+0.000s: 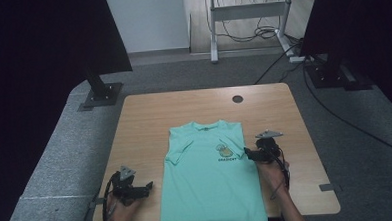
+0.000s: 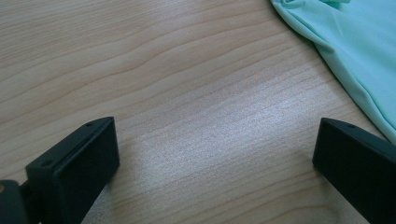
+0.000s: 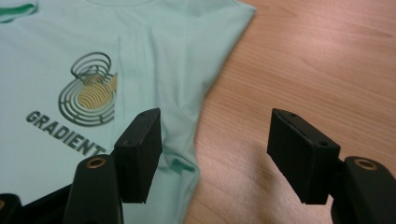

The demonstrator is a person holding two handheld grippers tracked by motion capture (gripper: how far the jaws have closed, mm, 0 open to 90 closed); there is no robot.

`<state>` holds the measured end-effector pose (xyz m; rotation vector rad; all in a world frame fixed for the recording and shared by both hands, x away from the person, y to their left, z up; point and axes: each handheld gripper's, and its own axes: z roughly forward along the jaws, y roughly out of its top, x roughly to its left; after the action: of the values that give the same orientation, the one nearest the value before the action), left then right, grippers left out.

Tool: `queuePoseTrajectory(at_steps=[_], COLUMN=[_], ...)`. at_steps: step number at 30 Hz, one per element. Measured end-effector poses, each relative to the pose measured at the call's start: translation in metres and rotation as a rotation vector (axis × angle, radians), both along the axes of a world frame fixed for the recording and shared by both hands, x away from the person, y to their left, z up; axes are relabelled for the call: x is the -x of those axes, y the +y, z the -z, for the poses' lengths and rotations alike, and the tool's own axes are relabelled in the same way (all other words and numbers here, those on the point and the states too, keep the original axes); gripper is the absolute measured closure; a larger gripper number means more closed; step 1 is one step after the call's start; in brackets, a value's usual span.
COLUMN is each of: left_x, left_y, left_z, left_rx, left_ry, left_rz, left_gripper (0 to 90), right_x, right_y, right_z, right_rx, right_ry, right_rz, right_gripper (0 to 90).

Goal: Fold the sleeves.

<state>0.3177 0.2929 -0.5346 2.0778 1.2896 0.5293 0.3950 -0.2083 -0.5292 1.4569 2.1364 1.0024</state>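
A mint-green T-shirt [image 1: 210, 177] lies flat on the wooden table [image 1: 144, 118], sleeves folded in, with a round logo and the word GRADIENT on its chest [image 3: 88, 98]. My right gripper [image 1: 247, 154] sits at the shirt's right edge, jaws open: one jaw is over the cloth, the other over bare wood [image 3: 212, 140]. The shirt's folded edge [image 3: 187, 161] runs between them, not pinched. My left gripper [image 1: 148, 185] rests low near the table's front left, open, with bare wood between its jaws [image 2: 215, 154]. The shirt's edge [image 2: 355, 60] lies just beside its right jaw.
A dark round grommet [image 1: 237, 98] sits in the table's far edge area. Black stand bases [image 1: 102, 93] flank the table on grey carpet, and a desk frame with cables [image 1: 250, 18] stands behind. The shirt's hem hangs over the table's front edge.
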Motion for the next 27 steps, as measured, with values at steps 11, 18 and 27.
queuePoseTrajectory(at_steps=[11, 18, 27], left_x=[0.000, 0.000, 0.000], left_y=[0.000, 0.000, 0.000], left_z=[0.000, 0.000, 0.000], left_rx=[0.000, 0.000, 0.000], left_ry=[0.000, 0.000, 0.000], left_rz=[0.000, 0.000, 0.000], left_gripper=[0.5, 0.5, 0.5], right_x=[0.000, -0.001, -0.006], right_y=[-0.015, -0.011, -0.001], right_z=[0.008, -0.004, 0.009], right_rx=[0.030, -0.002, 0.033], right_ry=[0.018, -0.025, 0.008], right_rz=[0.034, 0.030, -0.001], right_gripper=[34.7, 32.2, 28.5])
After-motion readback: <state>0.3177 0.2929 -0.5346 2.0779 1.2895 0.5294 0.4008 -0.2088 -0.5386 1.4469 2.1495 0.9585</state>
